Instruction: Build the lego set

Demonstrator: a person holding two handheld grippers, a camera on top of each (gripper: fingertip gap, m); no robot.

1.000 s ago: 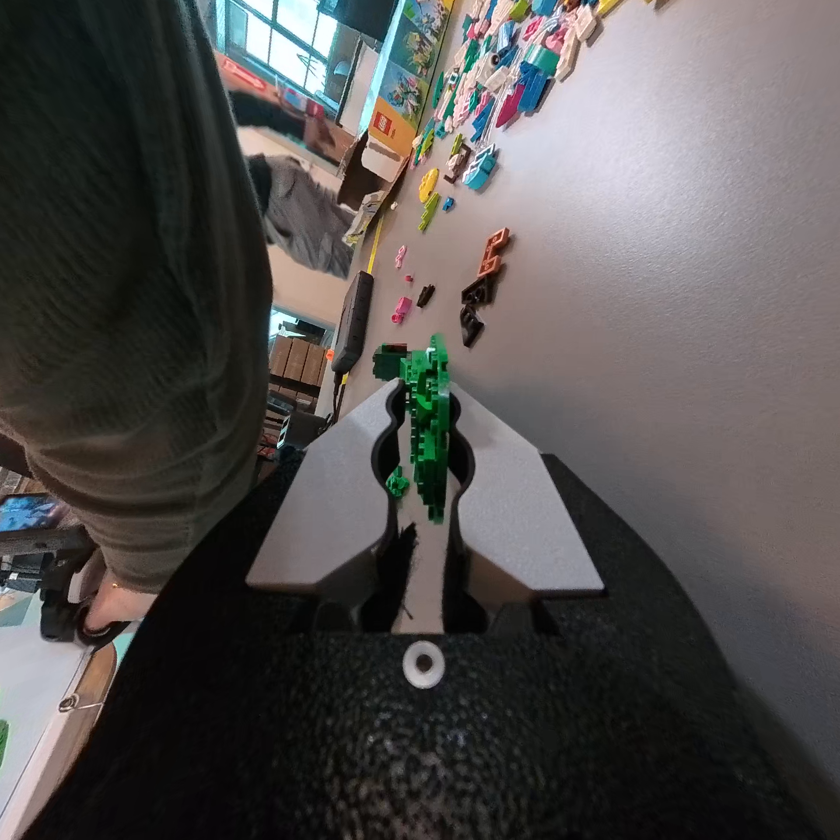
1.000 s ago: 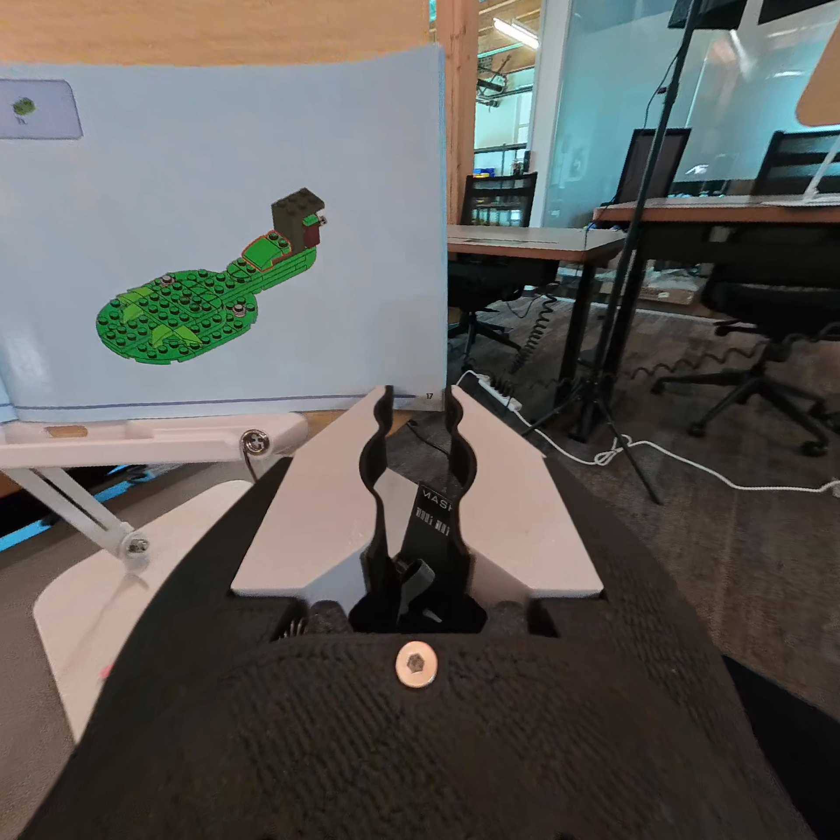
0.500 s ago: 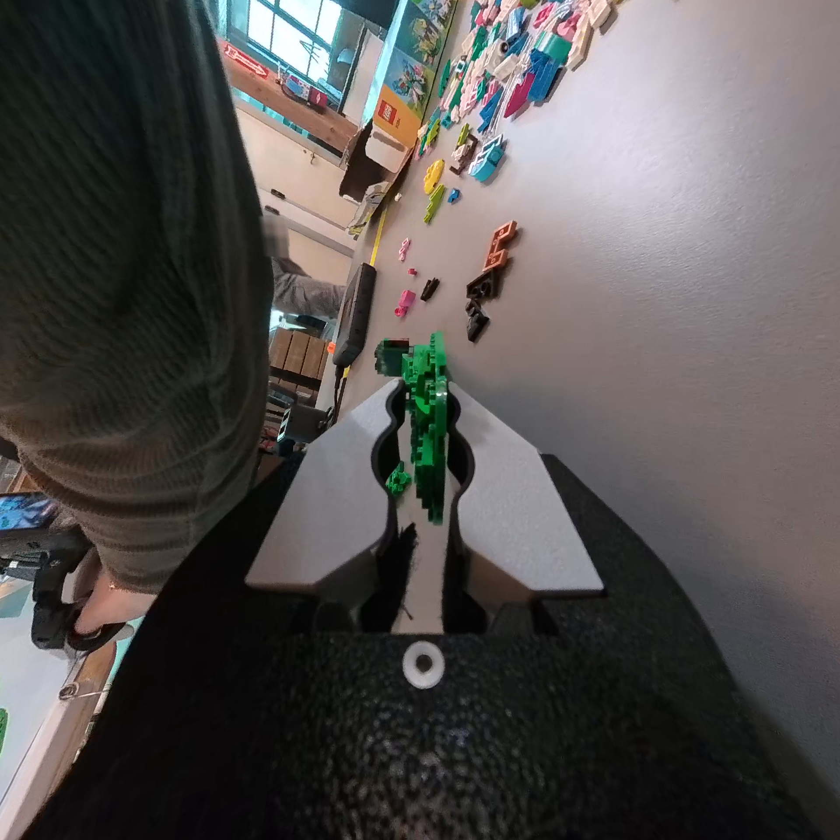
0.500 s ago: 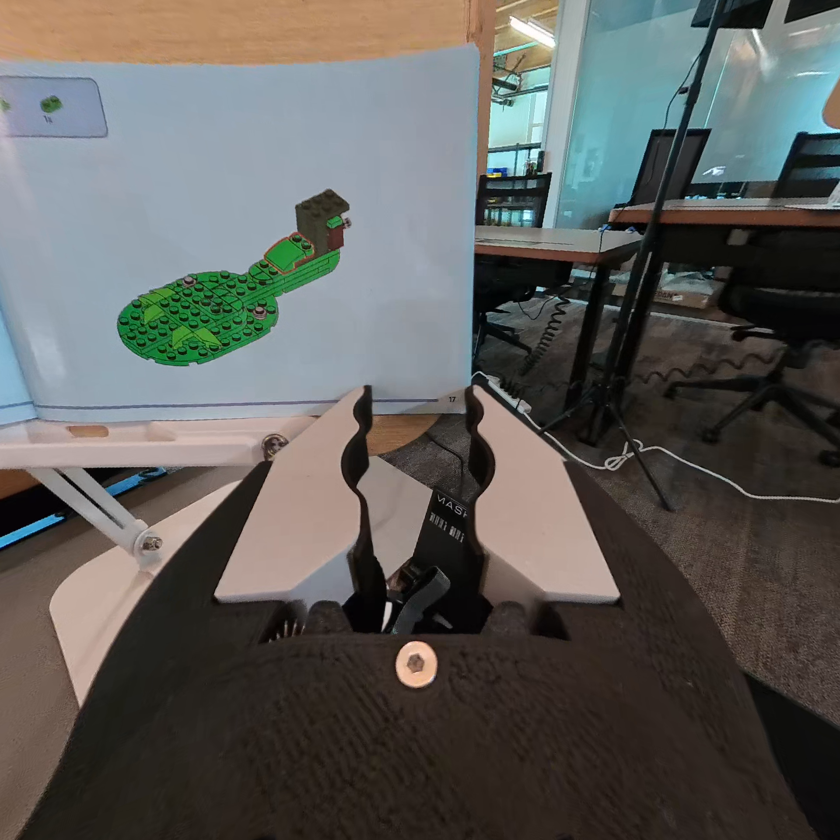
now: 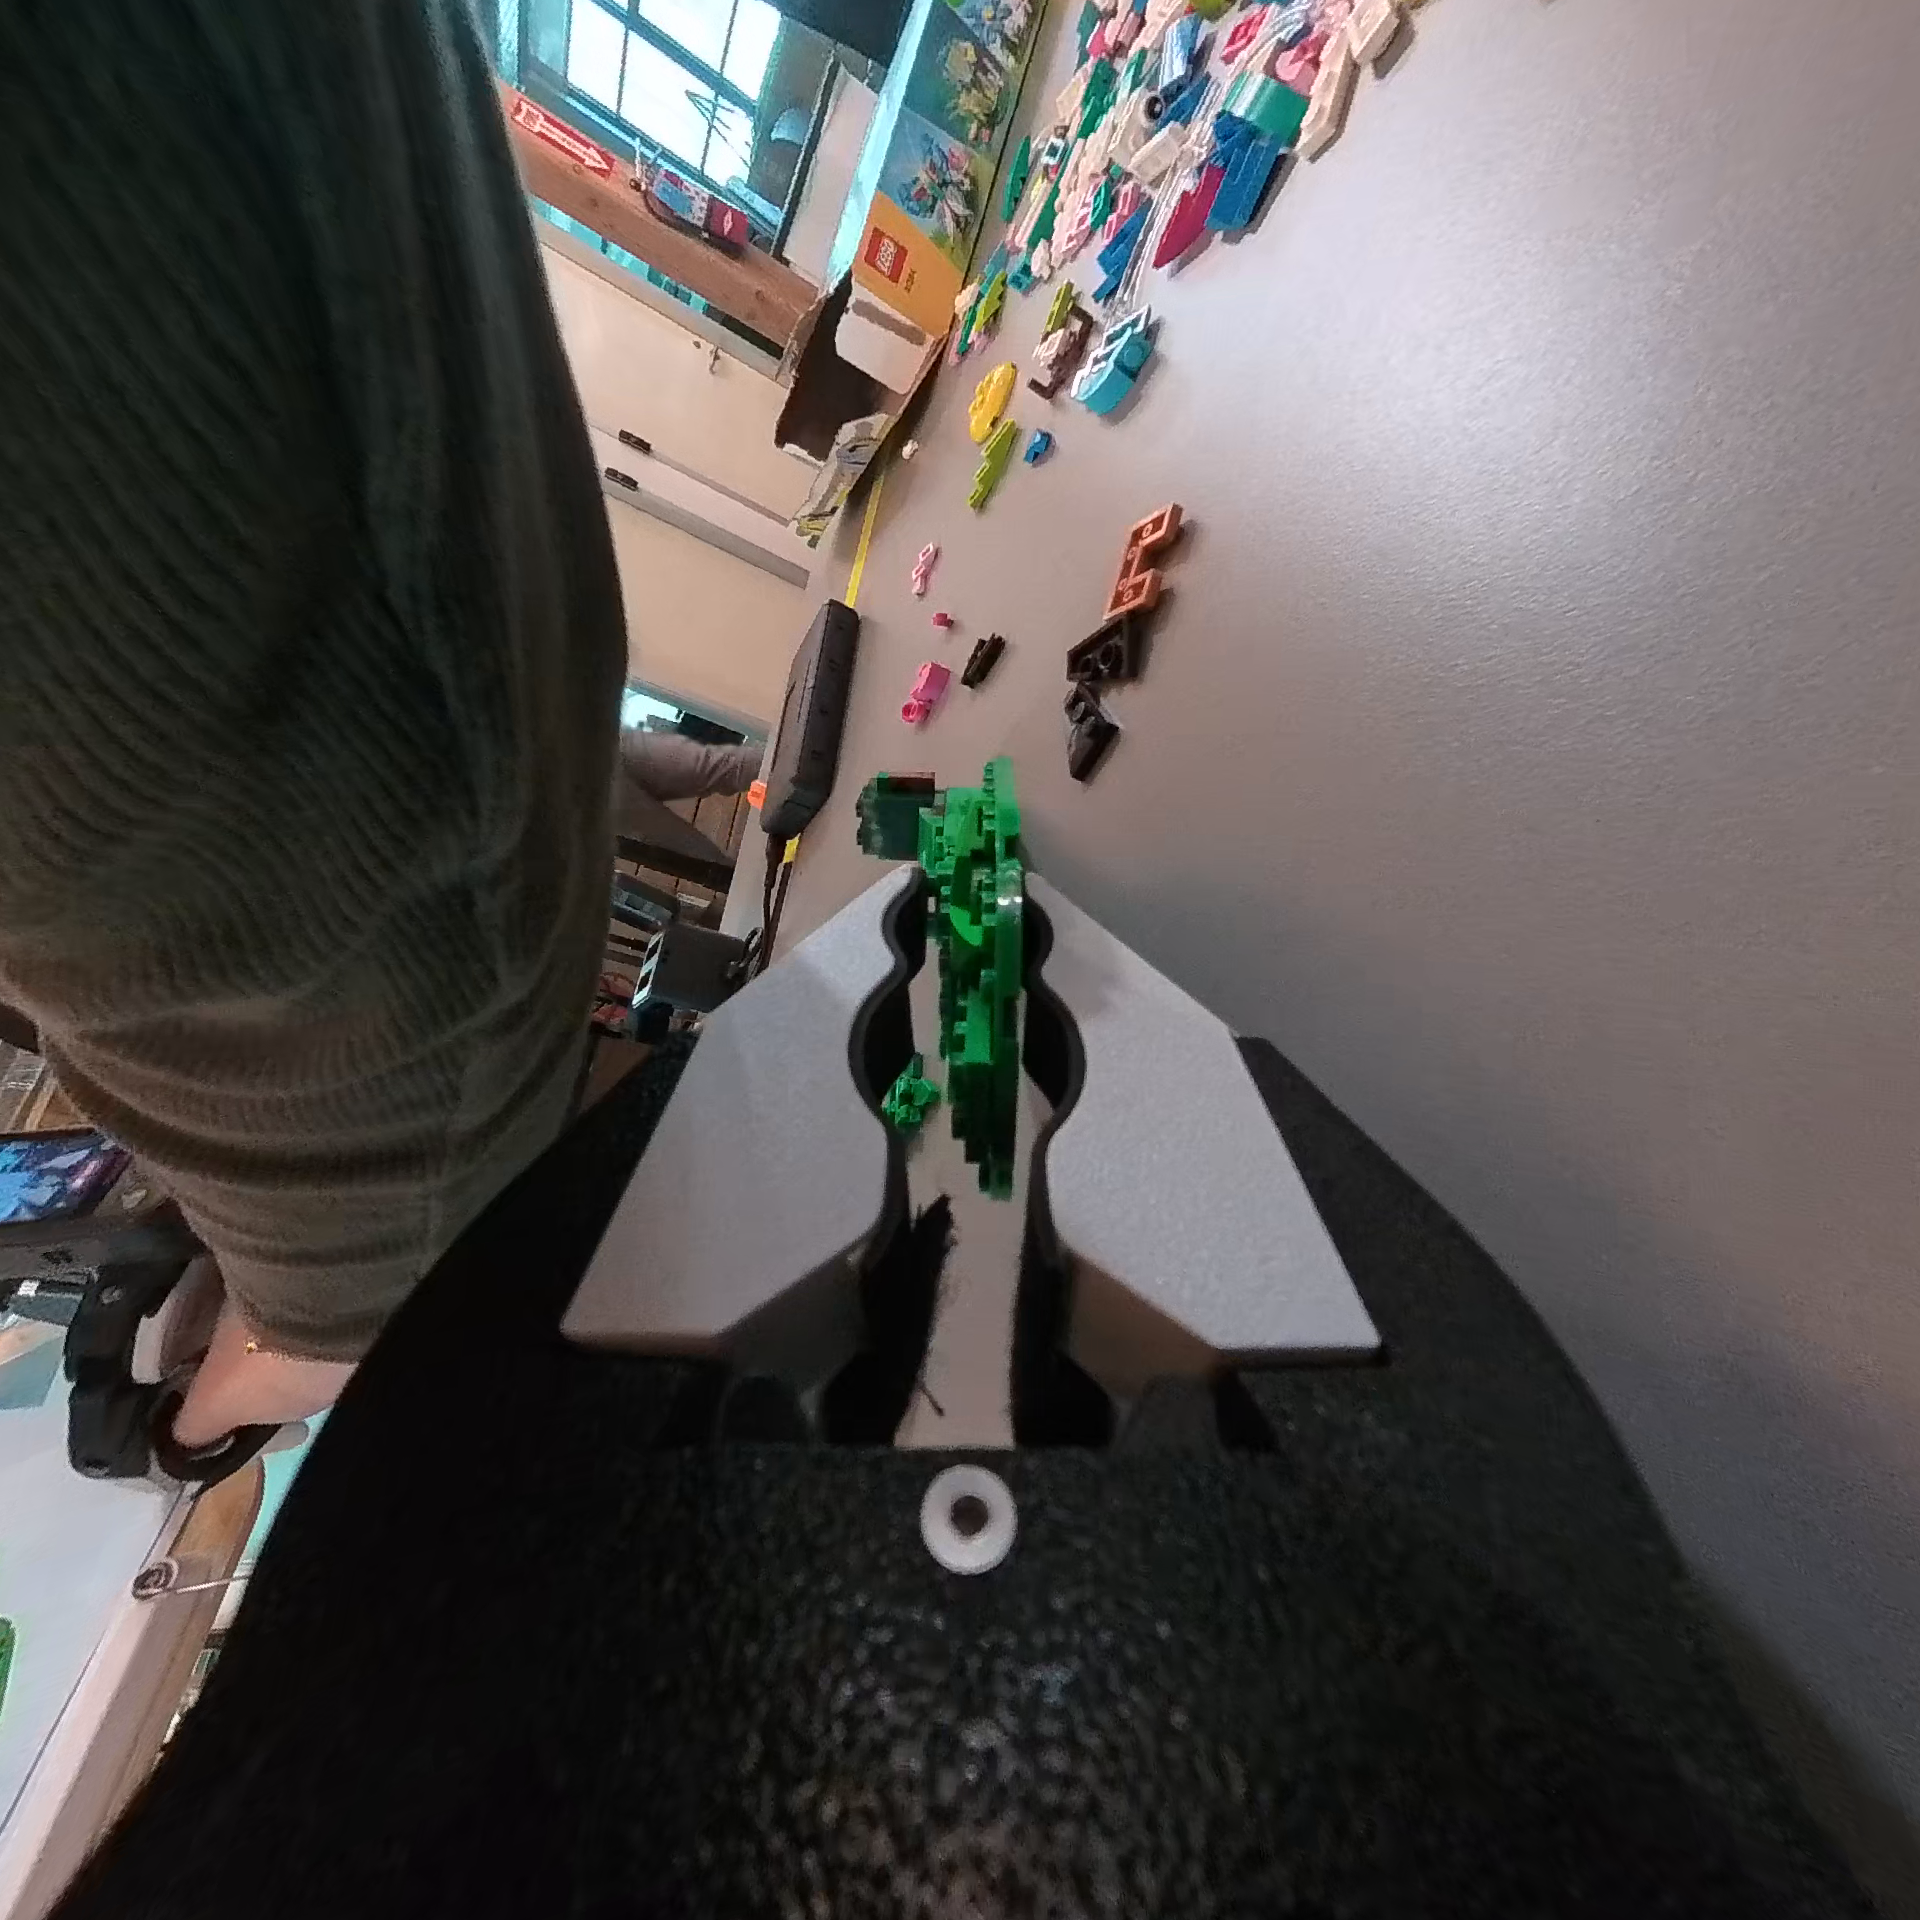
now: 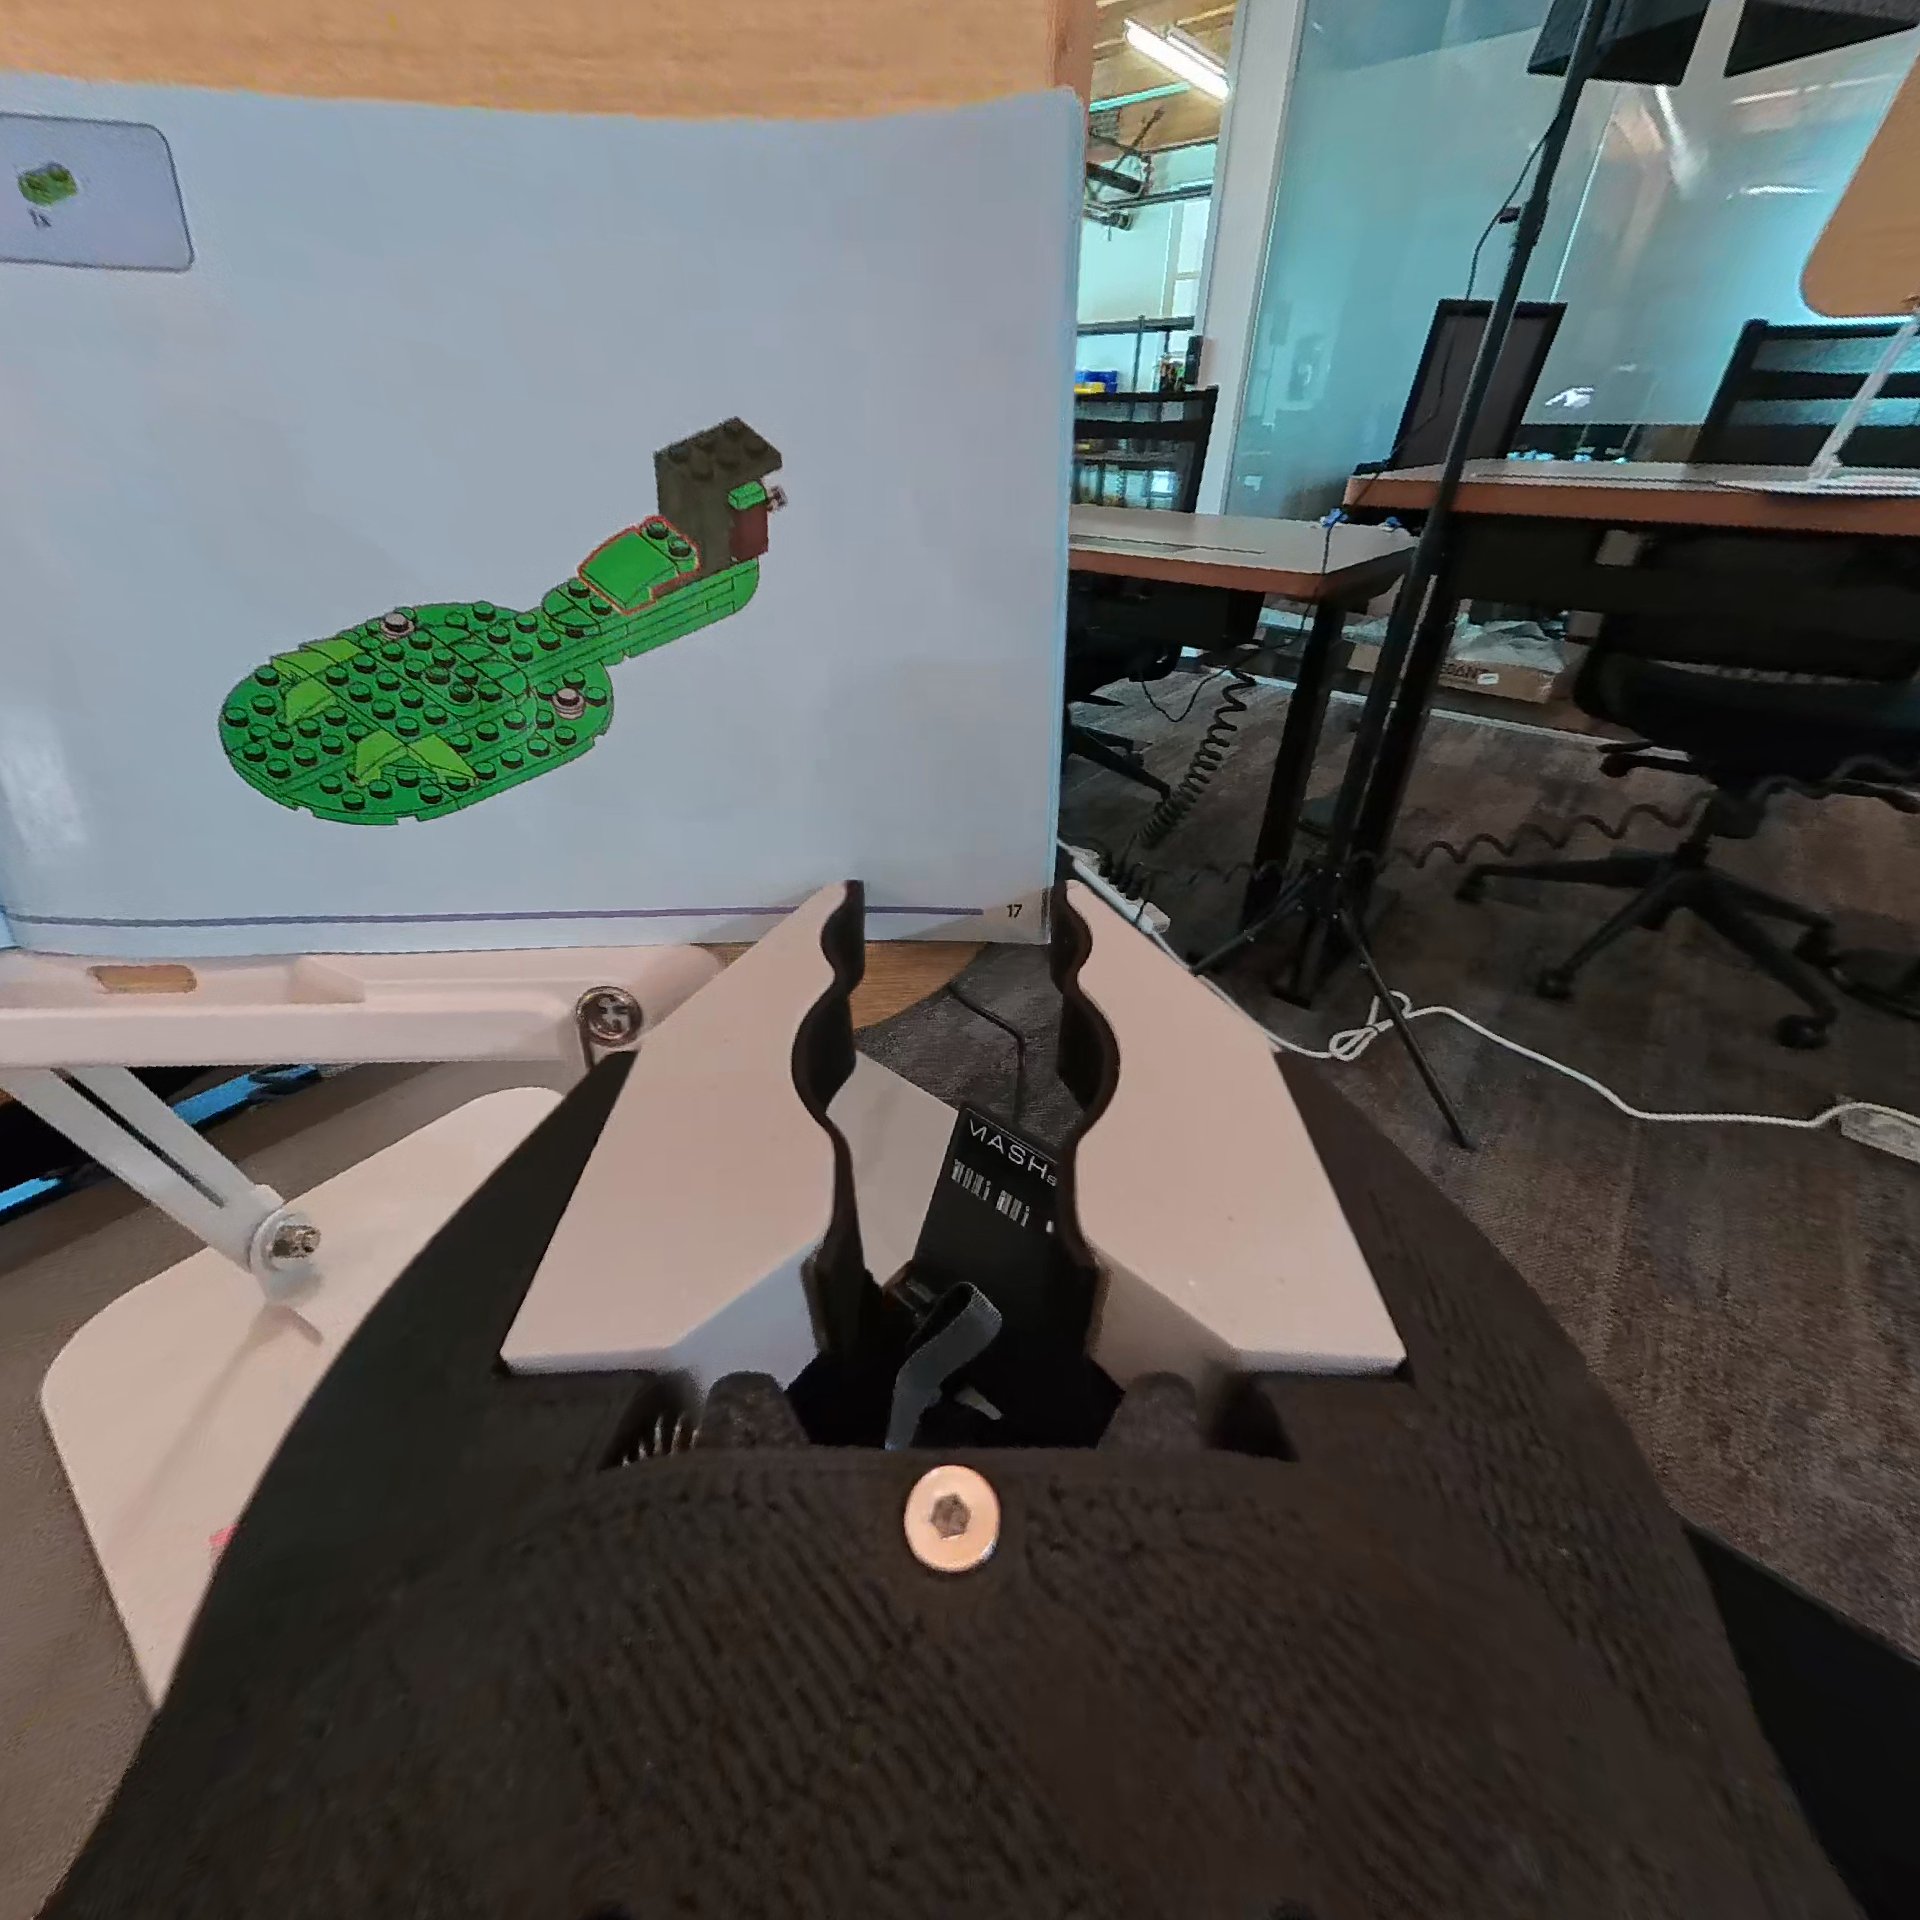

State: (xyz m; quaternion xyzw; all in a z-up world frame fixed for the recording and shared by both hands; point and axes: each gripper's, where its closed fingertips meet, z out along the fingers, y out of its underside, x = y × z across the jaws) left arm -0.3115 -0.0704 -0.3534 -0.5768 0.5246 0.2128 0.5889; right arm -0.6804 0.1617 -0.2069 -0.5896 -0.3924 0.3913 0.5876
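Note:
My left gripper (image 5: pixel 971 883) is shut on a green lego build (image 5: pixel 977 935), a flat leaf-shaped plate held on edge above the grey table (image 5: pixel 1507 727), with a dark green block (image 5: pixel 888 816) at its far end. My right gripper (image 6: pixel 954 894) is open and empty, held in front of the instruction booklet (image 6: pixel 520 499), whose page pictures the green build. Loose lego pieces lie on the table ahead: brown and black ones (image 5: pixel 1117 634), pink ones (image 5: pixel 925 691), and a colourful heap (image 5: pixel 1164 135) farther off.
The booklet rests on a white stand (image 6: pixel 260 1195). A person's grey-green sleeve (image 5: pixel 260 623) fills the left of the left wrist view. The lego box (image 5: pixel 935 187) and a black power strip (image 5: pixel 810 717) lie at the table's edge. Desks, chairs and a tripod (image 6: pixel 1382 727) stand beyond. One gripper's finger ends stand about 45 cm off the other's.
My right gripper has opened wider and shifted so the booklet page sits more to the right. My left gripper still holds the green build, with only a slight shift of view.

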